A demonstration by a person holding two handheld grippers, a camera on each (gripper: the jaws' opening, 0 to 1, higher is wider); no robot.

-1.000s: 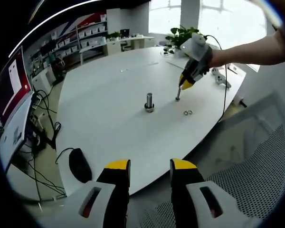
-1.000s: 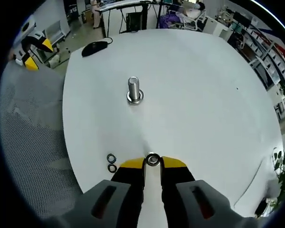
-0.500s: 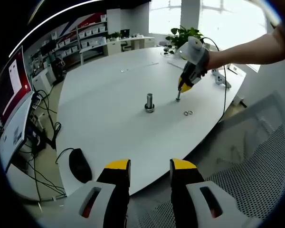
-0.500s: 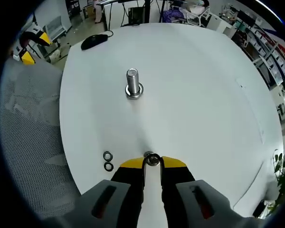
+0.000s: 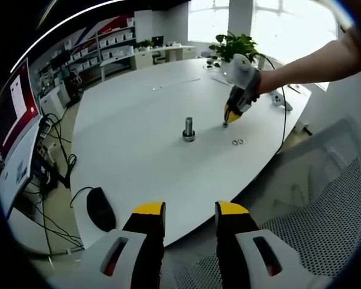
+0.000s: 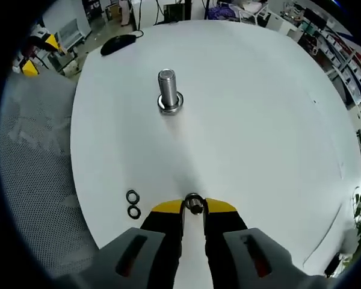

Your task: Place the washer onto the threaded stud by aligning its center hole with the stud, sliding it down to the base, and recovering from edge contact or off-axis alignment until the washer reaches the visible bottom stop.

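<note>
On the white counter the stud stands upright, a ring already seated at its base. Right gripper has its jaws clamped on a washer, held at the yellow tips above the counter, well short of the stud. Two spare washers lie touching each other on the counter, to the side of the stud near the counter edge. Left gripper hangs off the counter edge far from the stud, jaws apart, nothing between them. Mouse sits on the counter near it.
</note>
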